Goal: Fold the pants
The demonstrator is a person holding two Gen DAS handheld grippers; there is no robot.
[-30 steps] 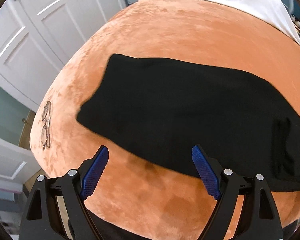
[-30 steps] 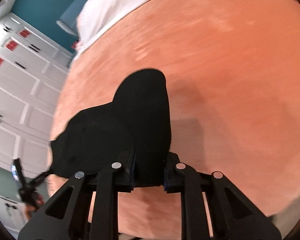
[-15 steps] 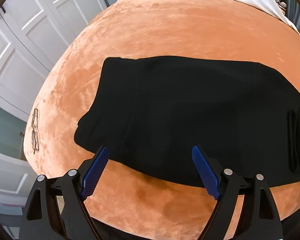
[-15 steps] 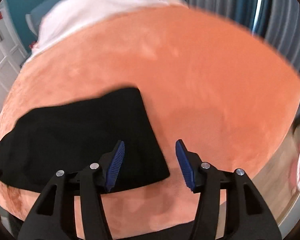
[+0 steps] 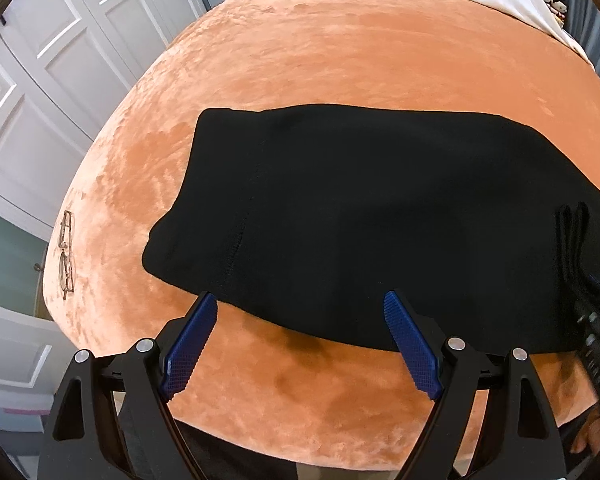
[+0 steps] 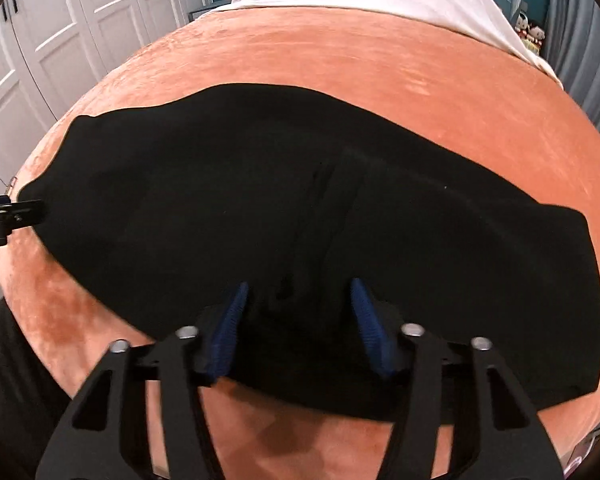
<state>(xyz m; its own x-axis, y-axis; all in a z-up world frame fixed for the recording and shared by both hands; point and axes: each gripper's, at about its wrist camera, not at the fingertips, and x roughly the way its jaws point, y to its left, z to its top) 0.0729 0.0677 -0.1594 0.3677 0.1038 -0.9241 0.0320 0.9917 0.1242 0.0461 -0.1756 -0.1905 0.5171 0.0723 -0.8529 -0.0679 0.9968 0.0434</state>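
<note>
Right claw (image 6: 296, 312) agape over black pants (image 6: 300, 208) near edge.

The left gripper (image 5: 300, 312) hangs with fingers spread wide over the near edge of the black pants (image 5: 380, 216), laid flat on the orange blanket (image 5: 340, 48); eyeglasses (image 5: 66, 256) lie near the blanket's left edge

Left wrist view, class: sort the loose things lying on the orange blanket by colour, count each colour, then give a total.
Black: 1, the pants
Metal-coloured: 1, the eyeglasses
Total: 2, both lying on the orange blanket
</note>
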